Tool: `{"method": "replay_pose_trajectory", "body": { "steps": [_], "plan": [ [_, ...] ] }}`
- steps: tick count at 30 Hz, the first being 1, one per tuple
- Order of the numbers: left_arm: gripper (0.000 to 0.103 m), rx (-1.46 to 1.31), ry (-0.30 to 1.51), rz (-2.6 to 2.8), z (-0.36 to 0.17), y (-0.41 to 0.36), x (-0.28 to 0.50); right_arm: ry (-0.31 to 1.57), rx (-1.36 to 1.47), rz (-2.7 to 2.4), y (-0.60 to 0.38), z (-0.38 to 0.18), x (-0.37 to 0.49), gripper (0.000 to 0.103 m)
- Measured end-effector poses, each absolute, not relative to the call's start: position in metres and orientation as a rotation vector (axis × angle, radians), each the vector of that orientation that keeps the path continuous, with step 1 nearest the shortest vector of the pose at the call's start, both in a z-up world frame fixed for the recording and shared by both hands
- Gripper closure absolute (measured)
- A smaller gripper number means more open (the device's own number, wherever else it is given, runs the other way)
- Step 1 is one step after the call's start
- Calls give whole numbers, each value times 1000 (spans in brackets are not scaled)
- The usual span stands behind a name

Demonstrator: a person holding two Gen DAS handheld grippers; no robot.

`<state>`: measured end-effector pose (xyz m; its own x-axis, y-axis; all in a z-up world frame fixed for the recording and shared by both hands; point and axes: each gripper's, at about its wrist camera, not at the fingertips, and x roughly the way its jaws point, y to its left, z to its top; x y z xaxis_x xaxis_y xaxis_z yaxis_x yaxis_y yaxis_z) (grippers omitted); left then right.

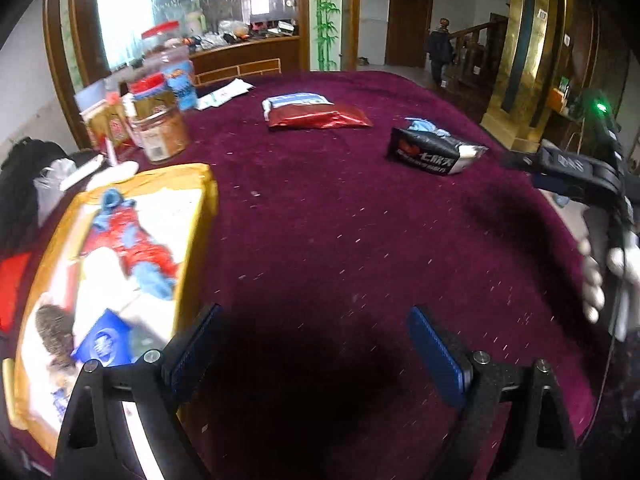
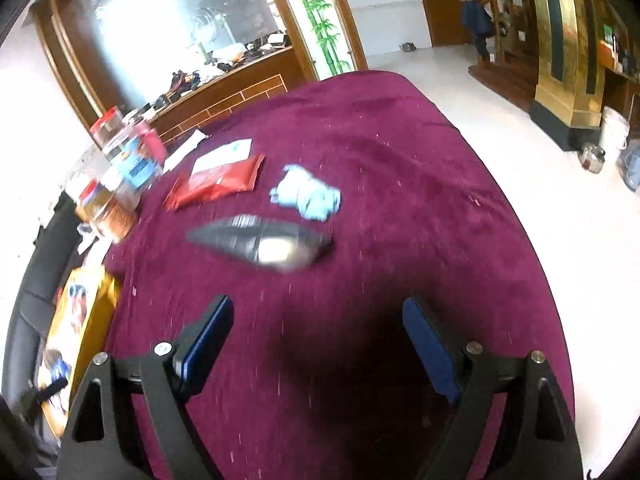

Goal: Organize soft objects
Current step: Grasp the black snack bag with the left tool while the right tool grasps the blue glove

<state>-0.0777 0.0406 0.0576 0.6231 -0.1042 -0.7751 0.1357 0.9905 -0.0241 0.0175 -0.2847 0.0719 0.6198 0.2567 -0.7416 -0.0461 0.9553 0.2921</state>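
Note:
A yellow box (image 1: 200, 208) stands at the table's left with a red-and-blue soft toy (image 1: 134, 240) and a blue packet (image 1: 105, 342) in it; it also shows in the right wrist view (image 2: 106, 296). On the maroon cloth lie a red foil pouch (image 1: 320, 117), a black-and-white packet (image 1: 434, 152) and a light blue soft bundle (image 2: 308, 194). The black packet (image 2: 264, 242) and red pouch (image 2: 218, 182) show in the right wrist view too. My left gripper (image 1: 316, 344) is open and empty beside the box. My right gripper (image 2: 318, 340) is open and empty, short of the black packet.
Jars and snack containers (image 1: 160, 120) crowd the table's far left corner. White papers (image 1: 224, 94) lie behind them. The table's round edge (image 2: 532, 240) falls off to the right above a white floor. The right hand-held gripper (image 1: 580, 176) shows at the left wrist view's right side.

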Motion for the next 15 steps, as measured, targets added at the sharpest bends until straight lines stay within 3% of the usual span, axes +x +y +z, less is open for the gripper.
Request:
{"method": "replay_pose_trajectory", "body": {
  "steps": [6,12,15],
  "plan": [
    [8,-42,883,-182,69,40,-52,876,195,149,-263,80,80,15],
    [8,-66,887,-198,73,44,-34,1171,434,592,-231,38,101,14],
    [8,-55,890,-191,69,45,-27,1048,325,623,-230,67,88,15]
  ]
}}
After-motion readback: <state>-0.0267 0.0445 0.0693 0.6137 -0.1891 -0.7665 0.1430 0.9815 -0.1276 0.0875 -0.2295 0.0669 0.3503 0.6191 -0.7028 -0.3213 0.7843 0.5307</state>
